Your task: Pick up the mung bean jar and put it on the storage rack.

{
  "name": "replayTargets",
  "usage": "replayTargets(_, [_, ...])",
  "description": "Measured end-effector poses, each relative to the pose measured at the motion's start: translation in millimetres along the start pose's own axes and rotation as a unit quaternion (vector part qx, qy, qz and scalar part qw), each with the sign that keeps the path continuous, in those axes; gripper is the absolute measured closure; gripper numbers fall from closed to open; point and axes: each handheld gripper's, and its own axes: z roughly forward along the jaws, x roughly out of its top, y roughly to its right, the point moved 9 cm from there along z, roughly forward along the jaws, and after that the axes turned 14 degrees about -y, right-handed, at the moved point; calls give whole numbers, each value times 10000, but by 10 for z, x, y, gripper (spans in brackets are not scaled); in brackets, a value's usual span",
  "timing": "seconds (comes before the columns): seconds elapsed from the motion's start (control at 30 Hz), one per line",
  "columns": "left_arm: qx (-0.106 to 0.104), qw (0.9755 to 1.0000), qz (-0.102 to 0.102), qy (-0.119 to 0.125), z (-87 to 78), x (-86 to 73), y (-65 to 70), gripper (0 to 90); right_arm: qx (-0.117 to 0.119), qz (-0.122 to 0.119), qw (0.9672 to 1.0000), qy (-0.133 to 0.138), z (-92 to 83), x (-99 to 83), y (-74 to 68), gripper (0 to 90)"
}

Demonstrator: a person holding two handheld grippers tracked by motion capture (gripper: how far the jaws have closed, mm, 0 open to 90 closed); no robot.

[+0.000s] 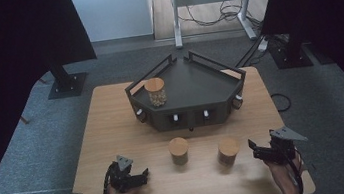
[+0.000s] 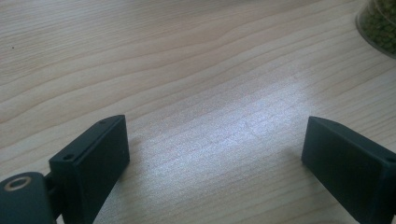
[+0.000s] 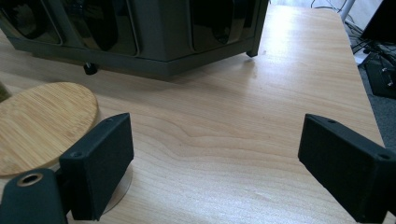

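Round bamboo-lidded jar (image 1: 228, 151), woodgrain table (image 1: 114, 135)

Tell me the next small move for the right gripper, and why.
Probably slide the right gripper sideways toward the right jar until its open fingers straddle it. Both grippers rest on the table with nothing held. In the right gripper view the jar's bamboo lid sits beside one finger, not between the two. One jar already stands on the shelf.
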Motion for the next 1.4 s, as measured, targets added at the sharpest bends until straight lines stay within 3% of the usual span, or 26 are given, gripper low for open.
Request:
replayTargets(0.87, [6,10000,-3,-13,4,-1,-1,63,65,-276,9994,196,-162,124,-231,87])
replayTargets(1.4, [6,10000,-6,-17,7,1,0,58,148,-316,9989,300,-236,179,-335,87])
